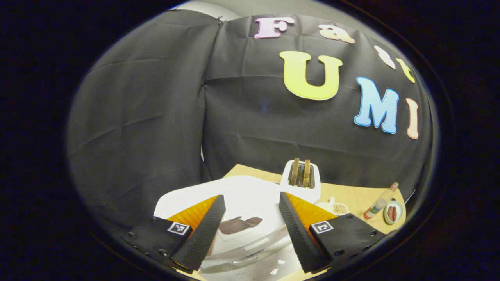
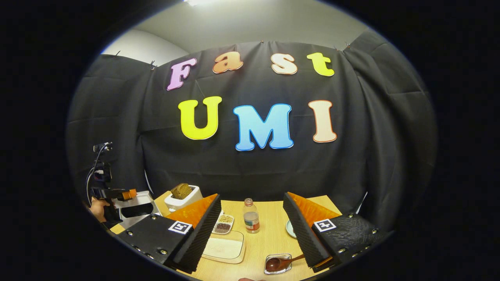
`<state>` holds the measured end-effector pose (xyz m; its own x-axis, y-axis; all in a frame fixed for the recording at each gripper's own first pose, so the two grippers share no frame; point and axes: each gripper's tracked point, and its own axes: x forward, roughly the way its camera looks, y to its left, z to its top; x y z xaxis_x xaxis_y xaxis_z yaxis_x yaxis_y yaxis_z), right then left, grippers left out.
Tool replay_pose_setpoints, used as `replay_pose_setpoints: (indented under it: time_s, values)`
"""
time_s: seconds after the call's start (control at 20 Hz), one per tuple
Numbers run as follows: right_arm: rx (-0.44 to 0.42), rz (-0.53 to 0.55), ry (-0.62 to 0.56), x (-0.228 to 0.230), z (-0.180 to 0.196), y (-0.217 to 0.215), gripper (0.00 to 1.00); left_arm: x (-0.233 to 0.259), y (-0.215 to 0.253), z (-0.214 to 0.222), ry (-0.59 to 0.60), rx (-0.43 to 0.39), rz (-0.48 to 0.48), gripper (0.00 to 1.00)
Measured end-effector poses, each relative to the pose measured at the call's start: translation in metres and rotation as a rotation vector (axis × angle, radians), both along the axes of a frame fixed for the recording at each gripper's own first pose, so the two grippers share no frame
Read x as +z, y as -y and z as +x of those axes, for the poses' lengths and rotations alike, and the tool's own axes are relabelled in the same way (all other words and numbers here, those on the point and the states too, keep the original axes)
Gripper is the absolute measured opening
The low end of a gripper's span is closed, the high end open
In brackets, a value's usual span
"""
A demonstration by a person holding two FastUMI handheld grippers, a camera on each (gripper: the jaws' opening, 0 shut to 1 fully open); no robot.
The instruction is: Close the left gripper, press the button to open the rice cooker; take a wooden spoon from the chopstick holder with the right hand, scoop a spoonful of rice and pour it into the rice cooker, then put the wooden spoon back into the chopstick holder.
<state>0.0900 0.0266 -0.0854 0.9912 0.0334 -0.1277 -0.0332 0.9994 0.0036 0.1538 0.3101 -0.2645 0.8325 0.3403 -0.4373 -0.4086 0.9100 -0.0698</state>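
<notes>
- Your left gripper (image 1: pixel 250 230) hangs over the white rice cooker (image 1: pixel 242 210) with its fingers spread wide and nothing between them, so the first step, clenching them, is not yet done.
- In the left gripper view the cooker's lid looks down, with a dark patch on its top between the fingers. I cannot tell which part is the button.
- In the right gripper view the cooker (image 2: pixel 136 208) sits at the far left of the bench (image 2: pixel 269 238), with the left gripper and the hand holding it just above it. A dark area shows on its top there, but it is too small to judge.
- Your right gripper (image 2: pixel 252 230) is released too and holds nothing, well apart from the cooker.
- The wooden spoon (image 2: pixel 279 263) lies with its bowl in a small clear holder (image 2: pixel 278 264) near the bench's front edge, just beside your right fingers. It appears untouched.
- The shallow clear tray (image 2: pixel 224 248) holds what looks like white rice.
- A small divided dish (image 2: pixel 224 225) behind it holds dark and pale grains.
- The toaster (image 1: pixel 300 179) holds two slices of bread.
- A bottle (image 2: pixel 251 216) stands mid-bench.
- By my reading, nearly the whole task remains: pressing, scooping, pouring and returning the spoon.
</notes>
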Motion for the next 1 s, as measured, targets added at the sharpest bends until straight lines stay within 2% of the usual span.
replay_pose_setpoints:
  time_s: [0.4,0.45,0.55,0.6,1.0]
  values:
    - [-0.017,0.025,-0.018,-0.006,-0.010,0.004,0.98,-0.031,0.015,-0.011,-0.067,-0.040,-0.008,0.96]
    - [-0.023,0.018,-0.010,-0.003,-0.012,0.006,0.93,-0.035,0.017,-0.016,-0.087,-0.050,0.000,0.97]
    - [-0.032,0.001,-0.005,-0.003,-0.014,0.010,0.93,-0.046,0.022,-0.021,-0.128,-0.059,0.002,0.96]
    - [-0.037,-0.001,-0.005,-0.003,-0.015,0.012,0.98,-0.050,0.024,-0.022,-0.149,-0.067,0.003,0.96]
    - [-0.043,0.005,-0.035,-0.013,-0.023,0.015,0.98,-0.068,0.030,-0.025,-0.271,-0.105,0.012,0.97]
